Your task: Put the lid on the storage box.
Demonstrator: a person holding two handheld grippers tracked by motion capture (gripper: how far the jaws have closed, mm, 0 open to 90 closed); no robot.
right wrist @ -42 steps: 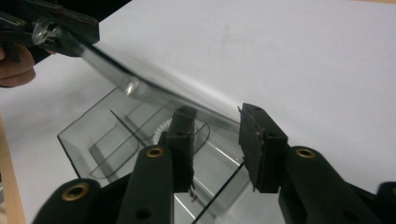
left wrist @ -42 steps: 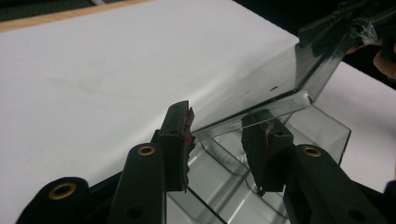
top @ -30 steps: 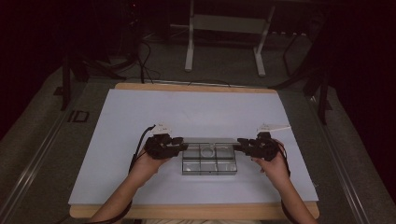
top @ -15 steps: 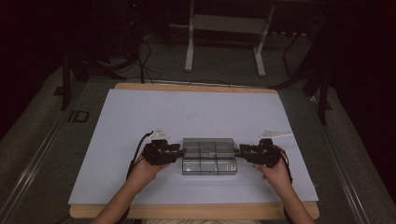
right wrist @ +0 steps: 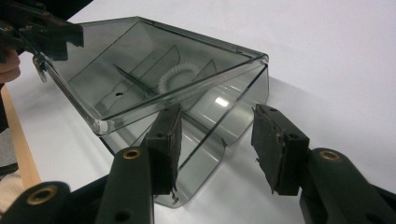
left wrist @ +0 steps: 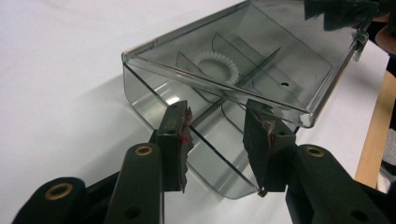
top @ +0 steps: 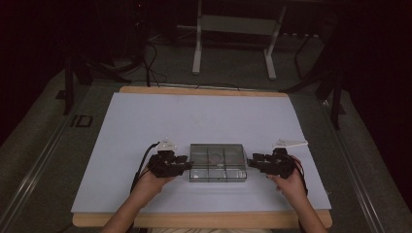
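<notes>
Your left tongs sit at the left end of the clear compartment box, jaws partly apart with the box's end wall between them, the pads not seen pressing on it. The box rests on the white worktop near its front edge, lid tilted up, a white ridged ring lying in one compartment. Your right tongs stand just off the right end, jaws apart and just widened, gripping nothing.

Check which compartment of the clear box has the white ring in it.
The middle compartment of the far row of the clear box. The white toothed ring lies there, showing through the raised lid; the other compartments look empty.
</notes>
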